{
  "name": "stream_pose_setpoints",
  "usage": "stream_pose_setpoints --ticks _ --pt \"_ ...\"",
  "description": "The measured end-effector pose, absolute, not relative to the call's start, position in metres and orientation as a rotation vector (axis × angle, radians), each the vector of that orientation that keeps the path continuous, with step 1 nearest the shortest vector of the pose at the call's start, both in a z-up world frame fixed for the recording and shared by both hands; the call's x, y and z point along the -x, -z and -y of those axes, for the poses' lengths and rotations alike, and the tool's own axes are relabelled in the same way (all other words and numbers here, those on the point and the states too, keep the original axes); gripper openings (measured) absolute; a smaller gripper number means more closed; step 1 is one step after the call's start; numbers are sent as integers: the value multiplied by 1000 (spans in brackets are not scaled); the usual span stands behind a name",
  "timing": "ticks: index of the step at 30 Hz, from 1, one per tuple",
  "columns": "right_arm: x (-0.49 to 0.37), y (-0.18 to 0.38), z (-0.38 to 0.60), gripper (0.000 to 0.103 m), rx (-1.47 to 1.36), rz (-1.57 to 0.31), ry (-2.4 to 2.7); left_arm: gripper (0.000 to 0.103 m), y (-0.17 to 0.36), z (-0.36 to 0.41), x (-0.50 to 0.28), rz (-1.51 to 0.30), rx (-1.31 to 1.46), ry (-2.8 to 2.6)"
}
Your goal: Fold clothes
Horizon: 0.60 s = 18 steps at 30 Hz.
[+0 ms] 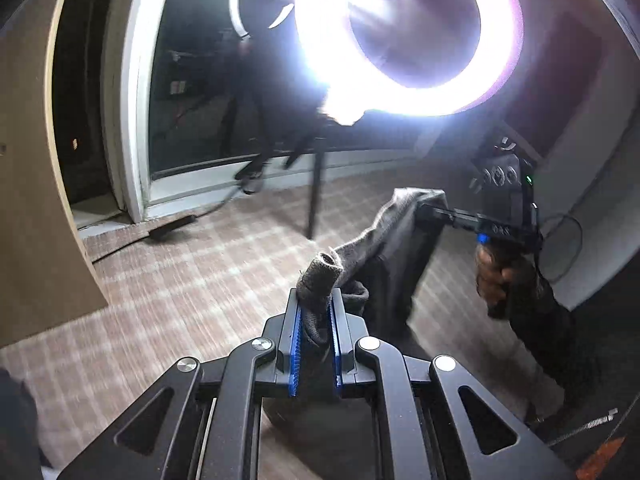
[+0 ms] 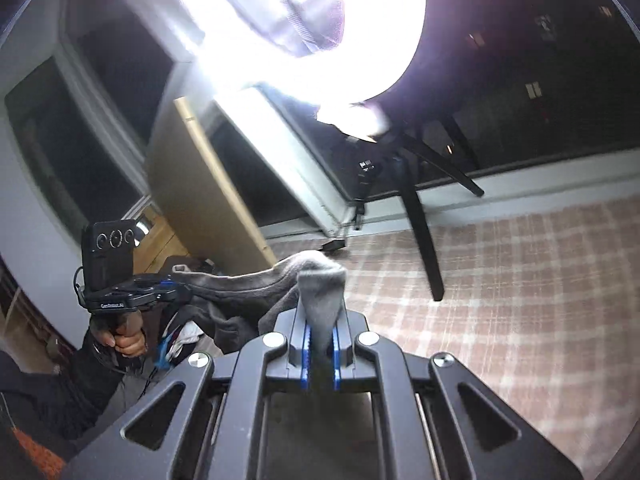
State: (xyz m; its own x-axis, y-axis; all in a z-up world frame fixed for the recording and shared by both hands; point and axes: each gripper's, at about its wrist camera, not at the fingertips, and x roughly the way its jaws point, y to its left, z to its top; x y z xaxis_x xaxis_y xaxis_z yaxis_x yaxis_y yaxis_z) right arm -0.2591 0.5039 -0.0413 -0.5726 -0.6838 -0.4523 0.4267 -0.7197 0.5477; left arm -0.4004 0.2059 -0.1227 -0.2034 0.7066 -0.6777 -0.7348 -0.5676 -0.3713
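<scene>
- Left claw [image 1: 316,312] is clamped on one end of the grey garment [image 1: 384,236].
- Right claw [image 2: 320,326] pinches its other end; the cloth hangs stretched between them, above the checked floor [image 1: 180,264].

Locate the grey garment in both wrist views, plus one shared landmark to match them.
Left wrist: grey garment lower centre, bunched in the left gripper, stretching right to the right gripper.
Right wrist: garment centre-left, pinched in the right gripper, running left to the left gripper.
Shared landmark: ring light, top of both views.
</scene>
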Motion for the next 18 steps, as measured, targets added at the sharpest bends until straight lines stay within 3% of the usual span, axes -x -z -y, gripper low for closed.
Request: stream_pose_setpoints --ticks 4,10,15,17,18 --pt "210 12 -494 8 -875 394 2272 11 105 -192 347 -33 1045 -1886" --pt "117 10 -486 8 -902 276 2275 11 109 -171 255 -63 1055 -1850" --pt "51 59 -480 8 -1038 214 2293 12 154 -165 195 -94 1124 -1773" --pt "33 90 -472 9 -1167 127 2289 15 184 -165 175 -118 1186 -1734" --pt "25 105 -467 10 -1245 71 2283 22 204 -165 165 -140 1259 -1701"
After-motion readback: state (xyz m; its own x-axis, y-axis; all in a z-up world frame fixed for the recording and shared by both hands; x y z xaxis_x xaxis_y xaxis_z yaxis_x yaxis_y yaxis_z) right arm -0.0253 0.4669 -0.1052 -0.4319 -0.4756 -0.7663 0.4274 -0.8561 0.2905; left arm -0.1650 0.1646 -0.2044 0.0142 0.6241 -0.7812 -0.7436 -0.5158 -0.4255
